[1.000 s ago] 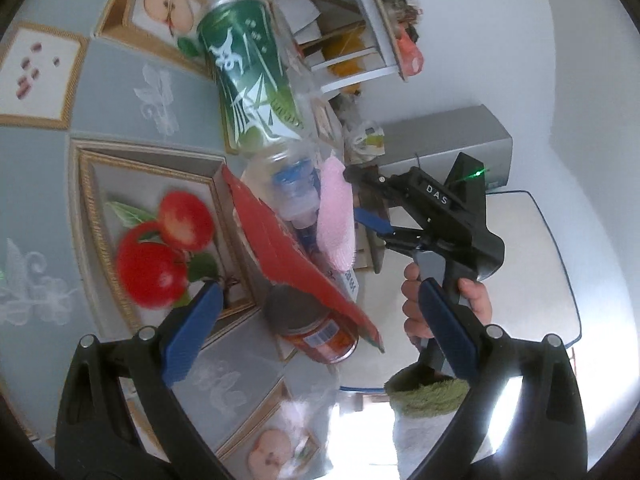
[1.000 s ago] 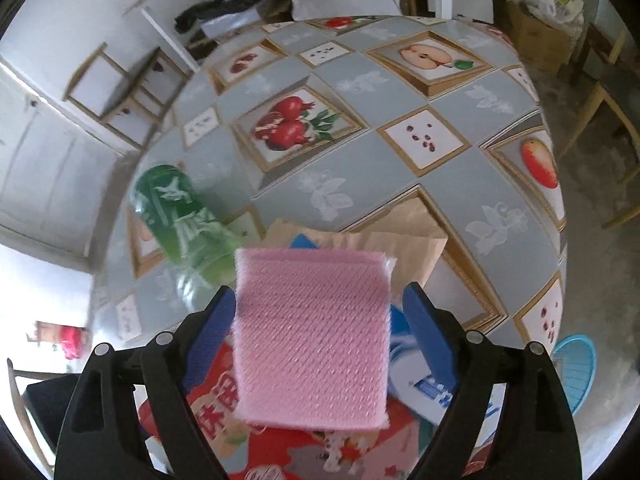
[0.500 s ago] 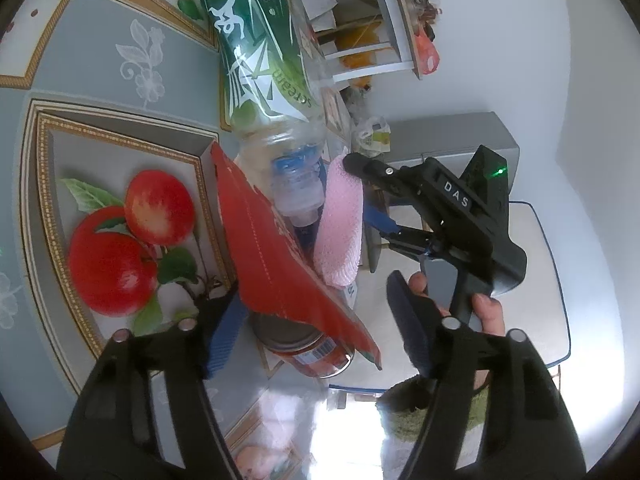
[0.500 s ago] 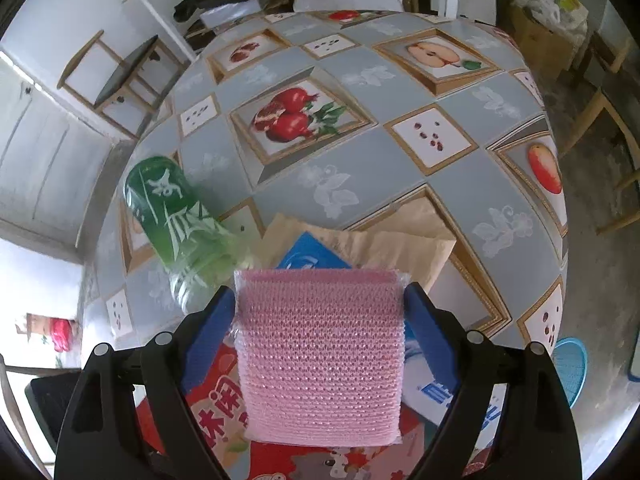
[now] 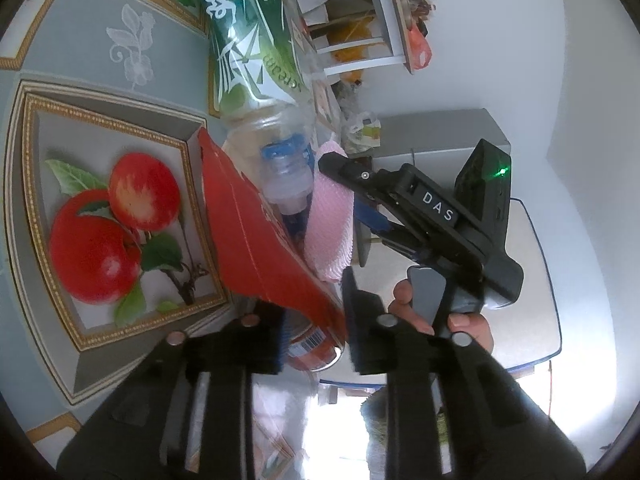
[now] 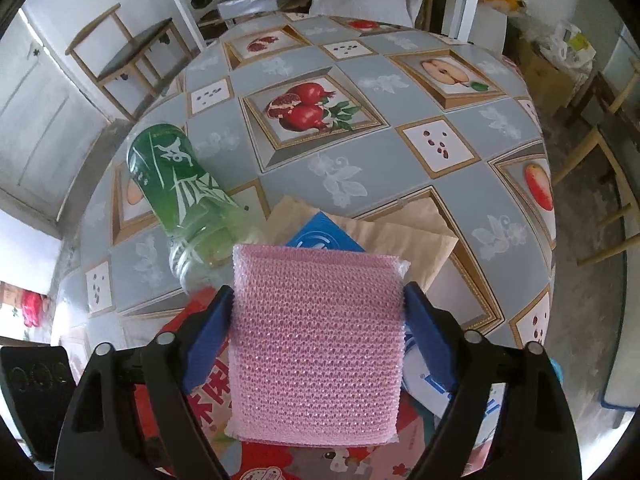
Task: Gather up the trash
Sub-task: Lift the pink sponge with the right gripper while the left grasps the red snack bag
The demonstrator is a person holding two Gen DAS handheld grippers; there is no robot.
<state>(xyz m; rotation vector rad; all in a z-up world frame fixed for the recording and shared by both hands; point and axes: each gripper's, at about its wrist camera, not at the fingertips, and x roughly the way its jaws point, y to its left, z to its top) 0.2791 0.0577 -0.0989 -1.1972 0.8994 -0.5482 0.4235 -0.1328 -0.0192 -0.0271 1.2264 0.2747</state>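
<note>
- My left hand-held gripper (image 5: 314, 332) points nearly level across the worktop (image 5: 80, 40), and its jaws have just been closing. They now stand close together, with the lower corner of a red cardboard packet (image 5: 256, 240) and a red can (image 5: 316, 344) between them.
- The pads look to be pressing on that red corner, but the fingers are dark and blurred here, so I cannot say for sure which of the two they bite.
- The red packet stands on edge and slants up away from the jaws, across the fruit-print cloth beside the picture of two red apples.
- A green-labelled plastic bottle (image 5: 248, 36) lies on its side beyond the packet, its blue-ringed neck pointing back toward my left hand-held gripper.
- My right hand-held gripper (image 6: 318, 336) points steeply down at the heap, jaws set wide and clamped on a pink mesh scouring pad (image 6: 316, 344), one blue pad pressed to each side edge.
- In the left wrist view the same pink pad hangs in the black right tool, just beside the bottle's neck, and my fingers (image 5: 404, 300) wrap its handle.
- Under the pink pad lie the red packet with its printed characters, a blue-and-white carton (image 6: 324, 234) and a brown paper bag (image 6: 404, 232), all overlapping on the worktop.
- The green bottle rests to the upper left of the pad in that view, touching the edge of the pile.
</note>
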